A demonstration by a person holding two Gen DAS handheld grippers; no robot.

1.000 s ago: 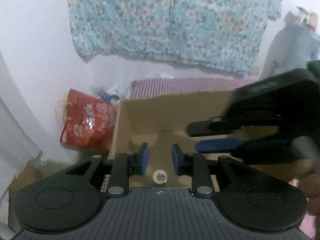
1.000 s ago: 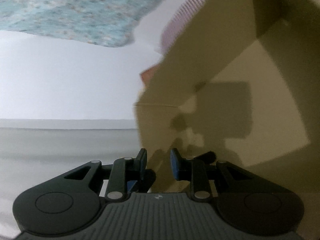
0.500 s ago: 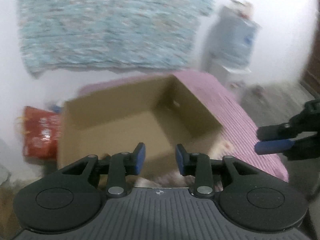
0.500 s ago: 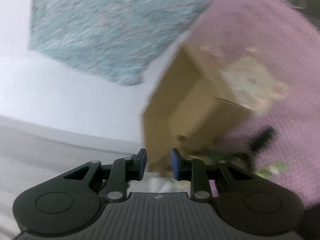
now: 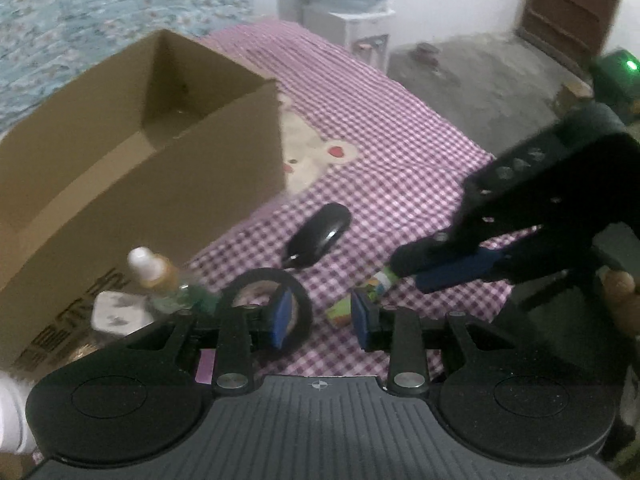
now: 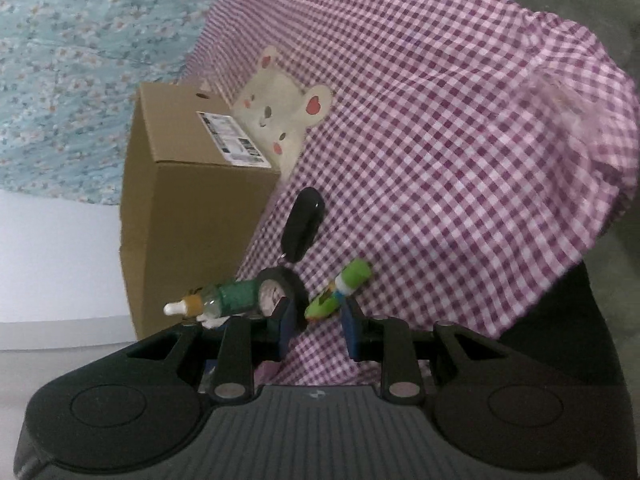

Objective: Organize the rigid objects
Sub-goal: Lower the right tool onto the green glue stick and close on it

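An open cardboard box [image 5: 120,168] stands on the purple checked cloth [image 5: 380,140]; it also shows in the right wrist view [image 6: 192,208]. In front of it lie a black oval case [image 5: 316,236] [image 6: 302,224], a black tape ring [image 5: 288,304] [image 6: 286,280], a small bottle with a white tip [image 5: 160,280] [image 6: 220,298], a green tube [image 6: 338,290] [image 5: 360,300] and a white plug [image 5: 114,312]. My left gripper [image 5: 320,318] is open and empty, just above the ring and tube. My right gripper [image 6: 316,320] is open and empty over the tube; it also shows in the left wrist view [image 5: 440,272].
A bear patch [image 5: 312,148] marks the cloth beside the box. A floral curtain [image 5: 100,12] hangs behind. A water dispenser [image 5: 352,8] and a brown door [image 5: 576,8] stand beyond the table, over a grey floor [image 5: 480,80].
Both grippers have pulled out of the box and swung right and down to the loose objects on the cloth. Both stay open and empty.
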